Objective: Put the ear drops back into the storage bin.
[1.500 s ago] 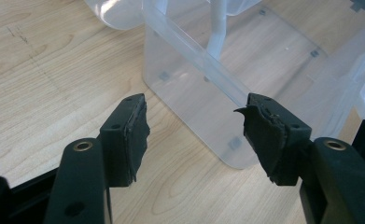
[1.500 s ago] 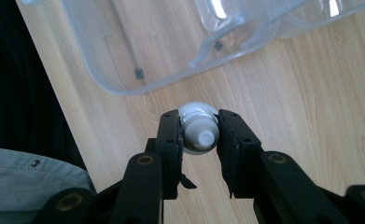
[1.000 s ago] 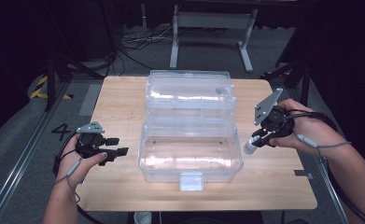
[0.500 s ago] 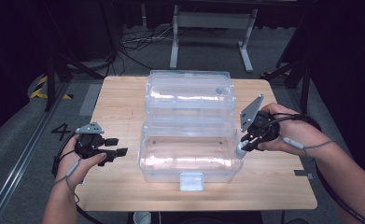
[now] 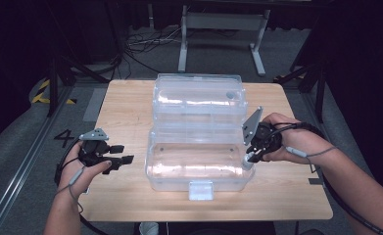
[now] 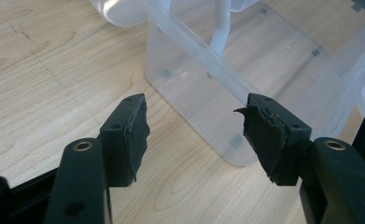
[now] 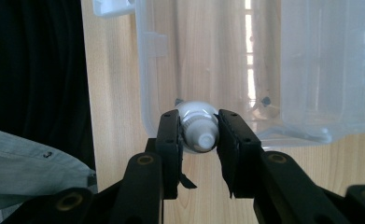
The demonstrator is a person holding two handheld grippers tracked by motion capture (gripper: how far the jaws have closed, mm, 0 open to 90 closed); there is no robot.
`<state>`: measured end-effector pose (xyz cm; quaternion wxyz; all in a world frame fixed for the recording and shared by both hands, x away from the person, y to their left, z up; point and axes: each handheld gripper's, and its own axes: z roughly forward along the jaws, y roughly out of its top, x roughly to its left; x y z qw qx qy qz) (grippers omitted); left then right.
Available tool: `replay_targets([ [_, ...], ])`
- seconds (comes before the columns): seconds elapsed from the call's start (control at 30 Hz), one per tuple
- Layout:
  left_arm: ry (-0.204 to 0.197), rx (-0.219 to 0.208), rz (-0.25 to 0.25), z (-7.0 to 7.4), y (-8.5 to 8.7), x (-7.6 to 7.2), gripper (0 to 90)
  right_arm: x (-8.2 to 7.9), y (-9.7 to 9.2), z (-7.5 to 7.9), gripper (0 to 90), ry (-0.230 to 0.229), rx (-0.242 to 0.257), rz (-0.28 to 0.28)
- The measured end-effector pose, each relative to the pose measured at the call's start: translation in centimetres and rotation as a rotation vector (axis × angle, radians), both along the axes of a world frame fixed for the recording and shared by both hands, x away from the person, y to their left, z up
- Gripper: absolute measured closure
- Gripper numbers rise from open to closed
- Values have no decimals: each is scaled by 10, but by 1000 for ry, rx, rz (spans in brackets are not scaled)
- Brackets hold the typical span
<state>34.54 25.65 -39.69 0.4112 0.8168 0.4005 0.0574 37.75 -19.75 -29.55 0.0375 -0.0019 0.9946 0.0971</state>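
A: While the right claw (image 7: pixel 199 133) clenches the small white bottle (image 7: pixel 198 126) by its capped end, is it over the clear plastic box (image 5: pixel 194 161) yet?

B: Right at the open box's right wall, above the counter (image 5: pixel 125 196). It looks light, smooth and round, so I'd judge it could roll or slip; gripping the ribbed cap seems surest.

A: And the left claw (image 6: pixel 194 135)?

B: Released, jaws wide apart, nothing between them, pointing at the box's near left corner.
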Motion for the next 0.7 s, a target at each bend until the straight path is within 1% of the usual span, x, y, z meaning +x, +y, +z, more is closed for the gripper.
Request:
replay_targets([
  [0.03, 0, 0, 0, 0, 0, 0, 401, 0, 0, 0, 711, 0, 0, 0],
  [0.13, 0, 0, 0, 0, 0, 0, 400, 1, 2, -6, 711, 20, -6, 1],
  [0.17, 0, 0, 0, 0, 0, 0, 401, 1, 3, -7, 711, 20, -3, 10],
  [0.2, 0, 0, 0, 0, 0, 0, 400, 2, 4, -9, 711, 21, -12, 13],
  [0.27, 1, 0, 1, 0, 0, 0, 400, 2, 5, -12, 711, 26, -14, 22],
  [0.3, 1, 1, 0, 0, 0, 0, 401, 2, 6, -14, 711, 34, -20, 14],
  [0.37, 1, 2, 0, 0, 0, 0, 401, 2, 8, -18, 711, 37, -32, 24],
  [0.4, 1, 2, -1, -1, 0, 0, 401, 2, 8, -19, 711, 44, -40, 17],
  [0.47, 1, 2, -1, -1, 0, 0, 401, 2, 9, -22, 711, 46, -39, 16],
  [0.5, 3, 2, -1, -1, 0, 0, 401, 3, 9, -24, 711, 45, -36, 25],
  [0.53, 4, 2, -1, -1, 0, 0, 400, 3, 10, -26, 711, 49, -45, 29],
  [0.6, 5, 2, 0, -1, 0, 0, 400, 3, 10, -29, 711, 55, -51, 20],
  [0.67, 5, 4, -1, -1, -1, 1, 400, 4, 11, -33, 711, 58, -56, 22],
  [0.7, 5, 4, -2, -1, -1, 1, 400, 5, 12, -35, 711, 56, -68, 28],
])
